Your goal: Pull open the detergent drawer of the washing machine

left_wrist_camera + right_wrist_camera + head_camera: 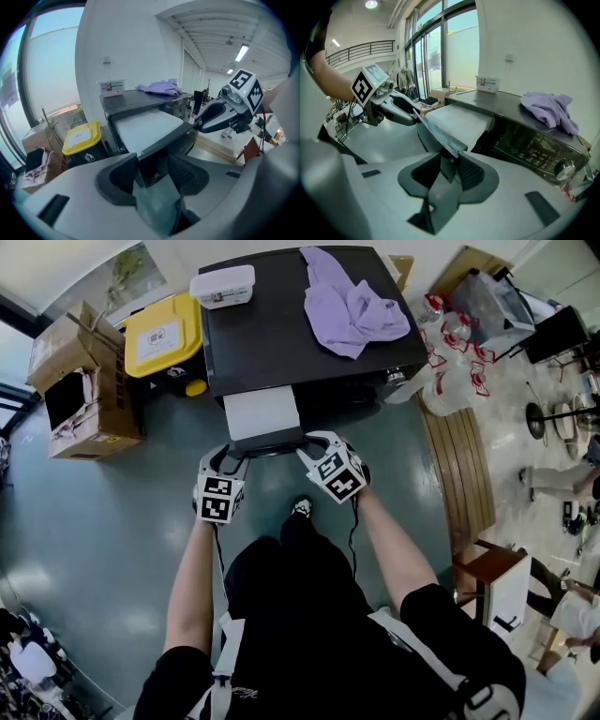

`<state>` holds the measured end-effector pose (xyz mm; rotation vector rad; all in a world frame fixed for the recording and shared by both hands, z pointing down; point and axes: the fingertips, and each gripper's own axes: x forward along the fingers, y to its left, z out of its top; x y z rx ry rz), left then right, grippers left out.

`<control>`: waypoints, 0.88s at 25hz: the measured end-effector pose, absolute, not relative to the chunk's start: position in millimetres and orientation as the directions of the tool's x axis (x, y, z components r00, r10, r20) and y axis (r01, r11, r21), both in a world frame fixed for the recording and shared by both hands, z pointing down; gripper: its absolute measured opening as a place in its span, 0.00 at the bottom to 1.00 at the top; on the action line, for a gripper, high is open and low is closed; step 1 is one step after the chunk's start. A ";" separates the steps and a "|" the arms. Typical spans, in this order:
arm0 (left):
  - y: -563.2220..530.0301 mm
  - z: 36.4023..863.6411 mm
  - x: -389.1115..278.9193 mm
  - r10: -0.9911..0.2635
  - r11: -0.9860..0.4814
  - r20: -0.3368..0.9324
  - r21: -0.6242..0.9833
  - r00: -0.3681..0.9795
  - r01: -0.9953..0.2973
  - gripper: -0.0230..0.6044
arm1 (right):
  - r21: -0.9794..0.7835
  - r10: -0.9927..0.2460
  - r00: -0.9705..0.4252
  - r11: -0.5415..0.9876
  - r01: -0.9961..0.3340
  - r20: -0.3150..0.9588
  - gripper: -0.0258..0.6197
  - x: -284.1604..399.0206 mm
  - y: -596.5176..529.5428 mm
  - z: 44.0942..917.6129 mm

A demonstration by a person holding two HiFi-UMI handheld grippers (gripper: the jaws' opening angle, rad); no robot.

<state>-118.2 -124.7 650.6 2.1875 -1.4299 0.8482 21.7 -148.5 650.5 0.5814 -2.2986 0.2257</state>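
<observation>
The black washing machine (281,334) has its detergent drawer (262,413) standing pulled out toward me, white on top with a dark front bar (274,448). My left gripper (234,457) holds the bar's left end. In the left gripper view the bar's thick corner (152,164) fills the gap of my left gripper (152,171). My right gripper (314,448) clamps the right end. In the right gripper view the thin front edge (440,138) runs down between the pads of my right gripper (449,171). Each gripper shows in the other's view.
A purple cloth (352,306) and a white box (223,285) lie on the machine's lid. A yellow-lidded bin (164,334) and cardboard boxes (80,381) stand to the left. Wooden boards (459,465) and a chair (497,587) are on the right. The control panel (534,150) faces me.
</observation>
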 end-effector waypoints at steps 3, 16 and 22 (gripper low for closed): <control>-121.8 649.9 -117.6 -0.679 -0.405 0.669 0.001 0.302 -0.914 0.37 | 0.014 -0.349 -0.618 0.878 -0.479 0.705 0.23 22.1 -145.3 650.0; -107.2 653.0 -115.6 -0.673 -0.411 0.675 -0.002 0.302 -0.912 0.37 | 0.014 -0.355 -0.607 0.870 -0.493 0.711 0.23 24.8 -128.9 654.3; -100.4 652.8 -113.5 -0.671 -0.413 0.676 0.000 0.304 -0.911 0.37 | 0.014 -0.358 -0.599 0.866 -0.501 0.717 0.23 27.7 -121.6 654.8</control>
